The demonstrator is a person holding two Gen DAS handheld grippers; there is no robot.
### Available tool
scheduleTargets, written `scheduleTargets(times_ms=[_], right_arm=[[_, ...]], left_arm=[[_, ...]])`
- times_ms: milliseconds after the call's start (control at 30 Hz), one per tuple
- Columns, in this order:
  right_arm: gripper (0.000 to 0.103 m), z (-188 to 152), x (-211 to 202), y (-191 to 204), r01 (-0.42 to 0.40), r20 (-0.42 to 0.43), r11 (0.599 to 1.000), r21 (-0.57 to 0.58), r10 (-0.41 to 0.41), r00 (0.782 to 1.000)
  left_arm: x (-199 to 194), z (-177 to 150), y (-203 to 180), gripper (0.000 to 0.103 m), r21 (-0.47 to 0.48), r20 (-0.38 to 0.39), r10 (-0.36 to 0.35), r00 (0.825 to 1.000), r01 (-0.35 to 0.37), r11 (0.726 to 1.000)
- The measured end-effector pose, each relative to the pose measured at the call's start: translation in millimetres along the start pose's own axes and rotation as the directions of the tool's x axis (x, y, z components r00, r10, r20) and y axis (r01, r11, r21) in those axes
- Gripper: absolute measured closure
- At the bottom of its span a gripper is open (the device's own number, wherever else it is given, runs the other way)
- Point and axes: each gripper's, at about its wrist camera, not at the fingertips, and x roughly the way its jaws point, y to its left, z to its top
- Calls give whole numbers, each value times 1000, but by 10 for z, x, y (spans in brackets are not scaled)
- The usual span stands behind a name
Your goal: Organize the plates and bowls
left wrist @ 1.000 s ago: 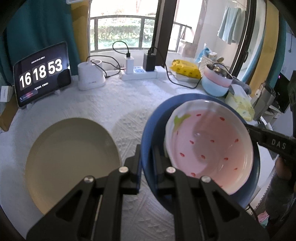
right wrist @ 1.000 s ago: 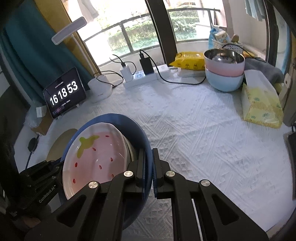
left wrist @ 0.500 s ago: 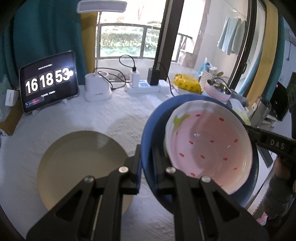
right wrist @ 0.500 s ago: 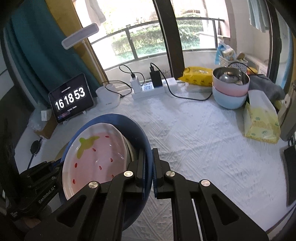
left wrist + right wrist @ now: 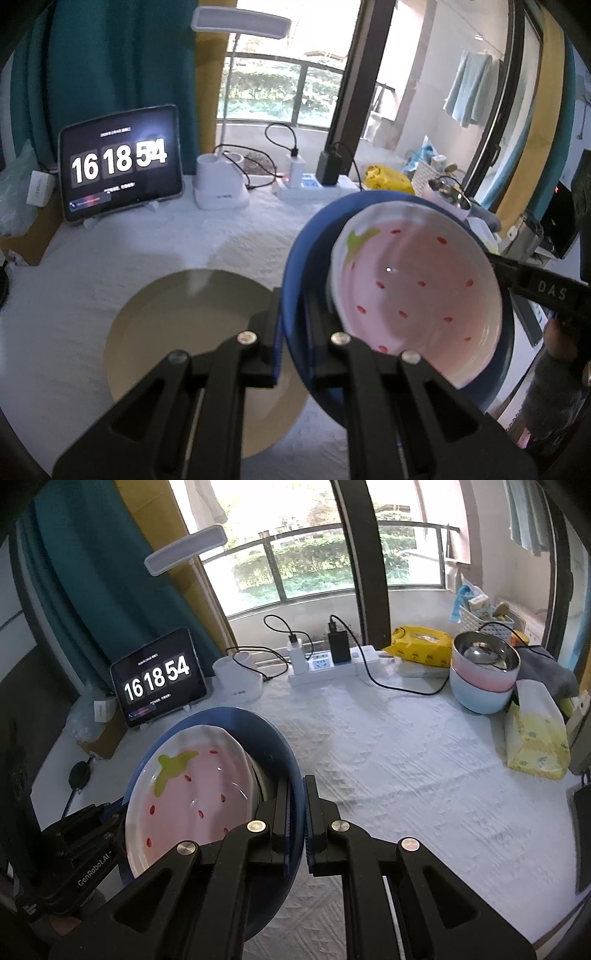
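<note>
left gripper (image 5: 293, 354): black, angular plastic fingers with silver screw heads, clamped on the near rim of the blue plate (image 5: 295, 266), one finger pad on each face of the rim. right gripper (image 5: 295, 830): same build, pinched tight on the opposite rim of the same plate (image 5: 291, 775).

blue plate: round, glossy, deep-rimmed, held tilted in the air between the two grippers, above the table. strawberry bowl (image 5: 417, 291): smooth glazed ceramic, pink inside with red seed marks and a green leaf, white wavy rim; sits inside the blue plate.

beige plate (image 5: 192, 332): round, matte, flat on the table below and left of the lifted stack.

table (image 5: 406, 775): covered in a white quilted cloth with a raised pattern.

stacked bowls (image 5: 480, 679): pale blue under pink, with shiny metal inside the top one; far right of the table, beside a yellow tissue pack (image 5: 535, 738).

tablet (image 5: 122, 166): dark screen with white clock digits, propped at the back left. white lamp base (image 5: 221, 184) and power strip (image 5: 325, 668) stand along the back edge.
</note>
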Motion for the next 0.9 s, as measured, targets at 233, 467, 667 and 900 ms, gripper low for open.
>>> scheduleTargets(times_ms=[233,467,667,900], right_arm=[[94,55,120,223,-15,-12,1000,-26,15,1000],[94,97,289,474,-34,-35,998,-56,32,999],[94,116,470,709,-56,-62,995,-84,51,997],[94,102,782,939,-86,-120,992,-96,74,990]], left_arm=[[-53,17,245,96,-28,9,15,1000,-14,1000],[-71,5,521,96,-64,8,36,999,-35,997],[-88,-32,791,96,-102,2,60,998,-59,993],[-26,-100,1112,96,-145,-36,94,995,-98,985]])
